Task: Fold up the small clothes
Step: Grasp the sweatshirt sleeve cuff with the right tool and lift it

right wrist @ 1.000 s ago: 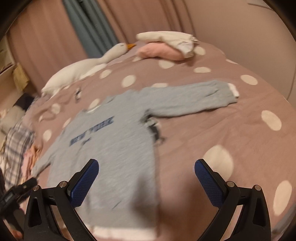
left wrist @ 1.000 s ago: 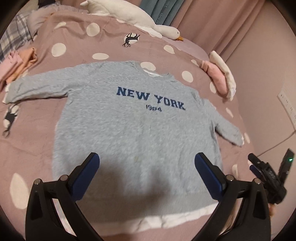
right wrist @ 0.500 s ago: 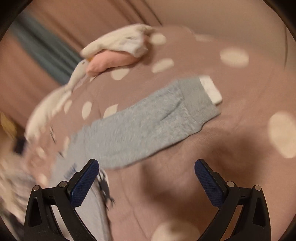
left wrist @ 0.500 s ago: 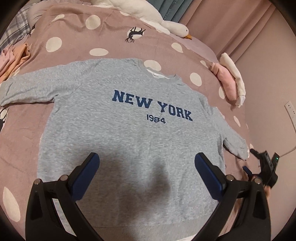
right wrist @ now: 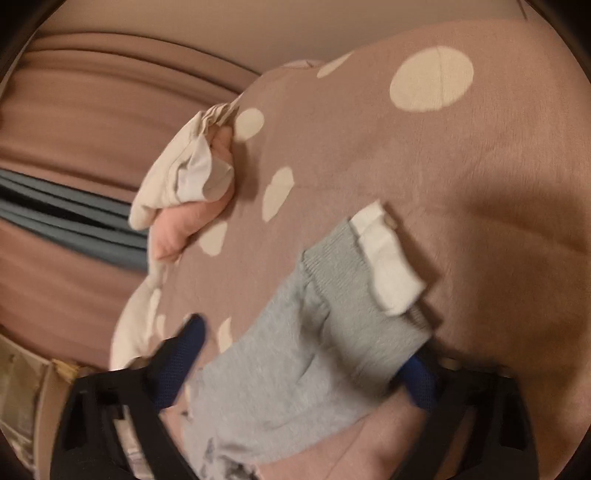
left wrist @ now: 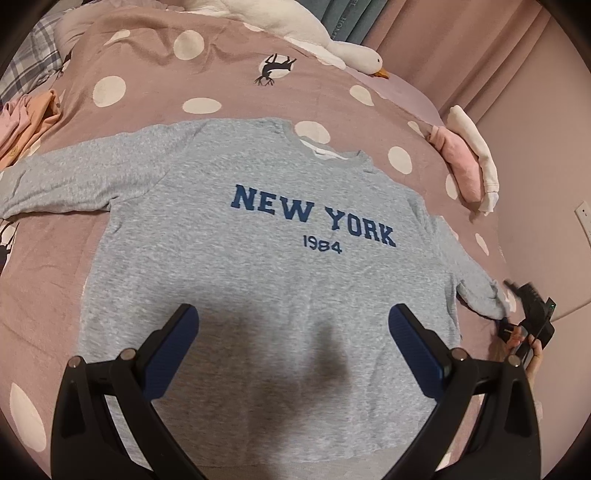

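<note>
Sweatshirt (left wrist: 266, 258) flat under left claw (left wrist: 291, 332) | sleeve cuff (right wrist: 362, 295) between closing right claw (right wrist: 299, 354)

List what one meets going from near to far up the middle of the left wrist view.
left gripper → grey NEW YORK sweatshirt → polka-dot bedspread → white goose plush

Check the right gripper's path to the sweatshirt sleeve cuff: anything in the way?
Nothing visible. The grey sleeve already lies between the right gripper's jaws, which have just been closing, one finger on each side of it. The folded pink and cream clothes sit apart, further up the bedspread.
</note>
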